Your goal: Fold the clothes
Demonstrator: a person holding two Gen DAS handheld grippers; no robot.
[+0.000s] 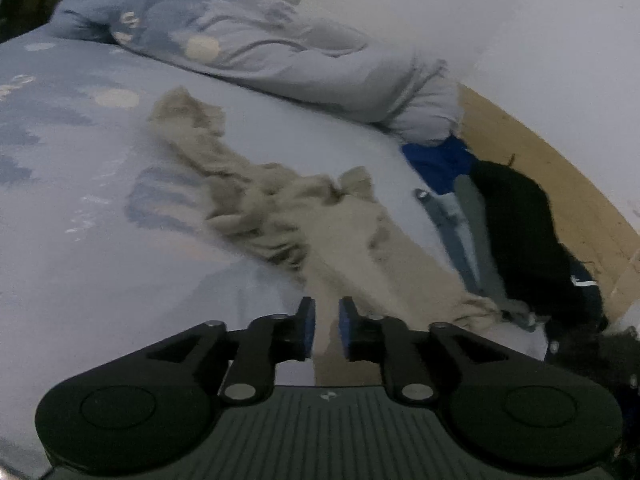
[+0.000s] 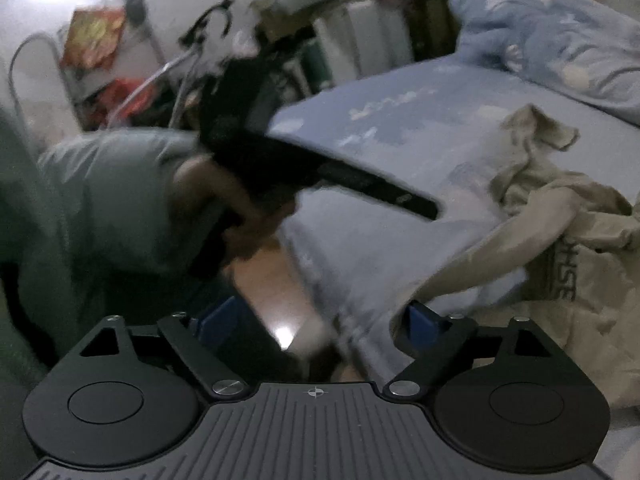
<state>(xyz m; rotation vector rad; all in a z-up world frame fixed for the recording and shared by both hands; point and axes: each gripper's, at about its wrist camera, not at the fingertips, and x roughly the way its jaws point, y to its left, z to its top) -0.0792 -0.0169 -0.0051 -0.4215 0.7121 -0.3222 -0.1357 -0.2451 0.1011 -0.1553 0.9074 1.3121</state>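
Now we see the beige garment (image 1: 304,220) lying crumpled on the blue bedsheet (image 1: 72,200). Our left gripper (image 1: 327,328) pinches a strip of it between nearly closed jaws (blue pads showing). Our right gripper (image 2: 324,328) is spread wide, grasping nothing, beside the garment's edge.

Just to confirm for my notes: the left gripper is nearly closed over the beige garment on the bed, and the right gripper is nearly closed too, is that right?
Not quite. The right gripper is wide open, as the right wrist view shows, with its fingers far apart at the bed's edge. The rest holds: the left gripper is nearly closed over the beige garment on the bed.
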